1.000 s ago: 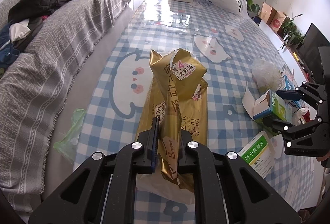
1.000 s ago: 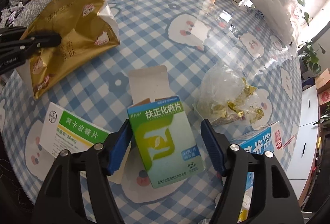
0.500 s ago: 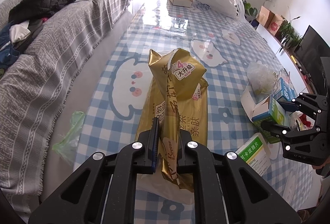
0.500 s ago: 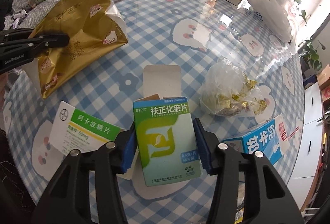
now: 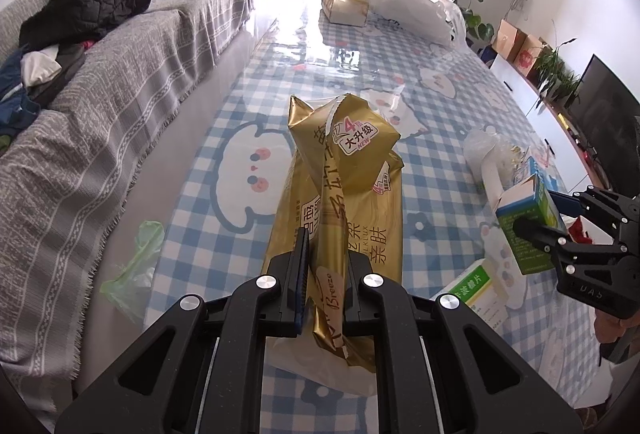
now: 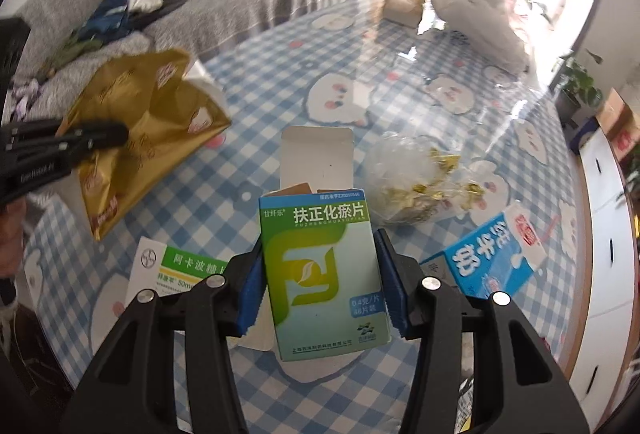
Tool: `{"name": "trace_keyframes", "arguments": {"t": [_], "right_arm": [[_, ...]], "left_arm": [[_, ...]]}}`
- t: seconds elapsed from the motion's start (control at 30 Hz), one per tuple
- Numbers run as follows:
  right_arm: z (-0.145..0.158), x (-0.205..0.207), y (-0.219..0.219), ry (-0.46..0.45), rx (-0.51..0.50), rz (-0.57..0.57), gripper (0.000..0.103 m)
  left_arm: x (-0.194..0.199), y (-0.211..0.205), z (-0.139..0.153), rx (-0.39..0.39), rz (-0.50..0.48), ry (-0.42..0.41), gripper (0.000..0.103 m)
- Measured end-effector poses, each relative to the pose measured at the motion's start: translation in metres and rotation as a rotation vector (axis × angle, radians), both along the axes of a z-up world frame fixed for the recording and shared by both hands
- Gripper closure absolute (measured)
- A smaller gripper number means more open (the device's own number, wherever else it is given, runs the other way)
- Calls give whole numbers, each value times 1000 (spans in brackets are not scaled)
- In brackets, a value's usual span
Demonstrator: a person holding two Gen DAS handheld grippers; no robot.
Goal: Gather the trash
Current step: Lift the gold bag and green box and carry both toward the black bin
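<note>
Here right gripper [image 6: 322, 298] tilts down (jaws gripping box [image 6: 324, 274]).

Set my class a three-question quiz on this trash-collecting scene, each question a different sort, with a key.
1. True or false: the right gripper is shut on the green medicine box.
2. What does the left gripper hold? A) milk carton B) gold wrapper C) white bag
3. Fill in: the blue carton lies on the ____.

Key: 1 true; 2 B, the gold wrapper; 3 table.
</note>
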State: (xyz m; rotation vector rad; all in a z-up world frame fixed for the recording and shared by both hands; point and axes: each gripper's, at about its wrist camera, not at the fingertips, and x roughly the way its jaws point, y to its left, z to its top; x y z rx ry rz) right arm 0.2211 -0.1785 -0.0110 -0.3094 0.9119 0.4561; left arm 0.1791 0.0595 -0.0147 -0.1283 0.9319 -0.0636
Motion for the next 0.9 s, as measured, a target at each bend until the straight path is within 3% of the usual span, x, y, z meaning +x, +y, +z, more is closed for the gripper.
{"name": "trace_keyframes", "arguments": {"t": [0.13, 0.43, 0.9], "right_arm": [[8, -5, -11, -25, 59, -78, 55], [20, -27, -33, -75, 90, -198, 55], [46, -92, -52, -136, 136, -291, 55]], "left_arm": [[-5, -4, 6, -3, 0, -13, 93], [-22, -7, 19, -9, 1, -44, 93], [-56, -20, 34, -6, -5, -90, 93]]}}
